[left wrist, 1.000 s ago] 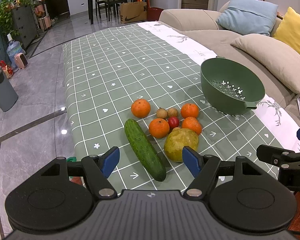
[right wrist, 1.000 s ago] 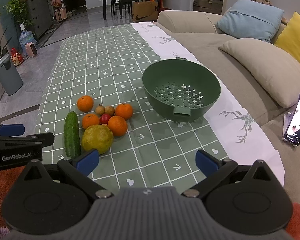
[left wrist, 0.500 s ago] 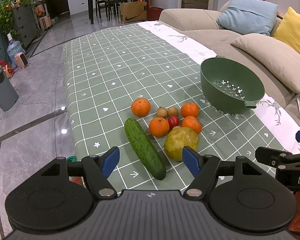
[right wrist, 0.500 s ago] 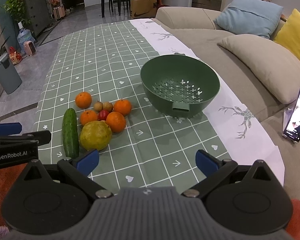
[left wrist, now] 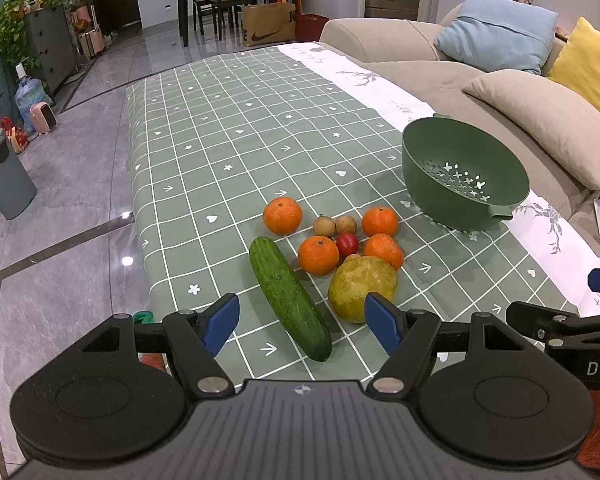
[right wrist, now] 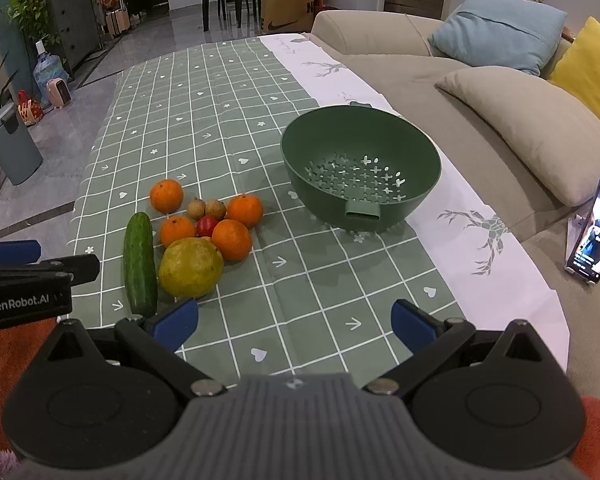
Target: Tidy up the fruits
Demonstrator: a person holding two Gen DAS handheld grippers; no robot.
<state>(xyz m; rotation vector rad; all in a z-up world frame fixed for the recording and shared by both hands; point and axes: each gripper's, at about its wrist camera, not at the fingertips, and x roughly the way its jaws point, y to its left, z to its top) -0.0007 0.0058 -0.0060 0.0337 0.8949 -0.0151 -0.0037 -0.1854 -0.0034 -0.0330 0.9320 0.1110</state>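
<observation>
Fruit lies clustered on the green checked cloth (left wrist: 228, 152): several oranges (left wrist: 283, 215) (right wrist: 166, 195), two small brown fruits (left wrist: 324, 225), a red fruit (left wrist: 347, 243) (right wrist: 207, 225), a large yellow-green fruit (left wrist: 360, 286) (right wrist: 190, 267) and a cucumber (left wrist: 288, 296) (right wrist: 140, 264). An empty green colander (left wrist: 462, 174) (right wrist: 360, 166) stands to the right of them. My left gripper (left wrist: 302, 322) is open, low over the near end of the cucumber. My right gripper (right wrist: 296, 326) is open over bare cloth, short of the colander. Each gripper shows at the edge of the other's view.
A beige sofa with a blue cushion (right wrist: 496, 32), a beige one and a yellow one runs along the right. A phone (right wrist: 592, 232) leans on the sofa seat. The cloth's left edge drops to a grey floor with a bin (left wrist: 4, 176).
The right gripper has drifted forward and left, so fruit and colander sit nearer in its view. The left gripper has barely moved. Both stay open.
</observation>
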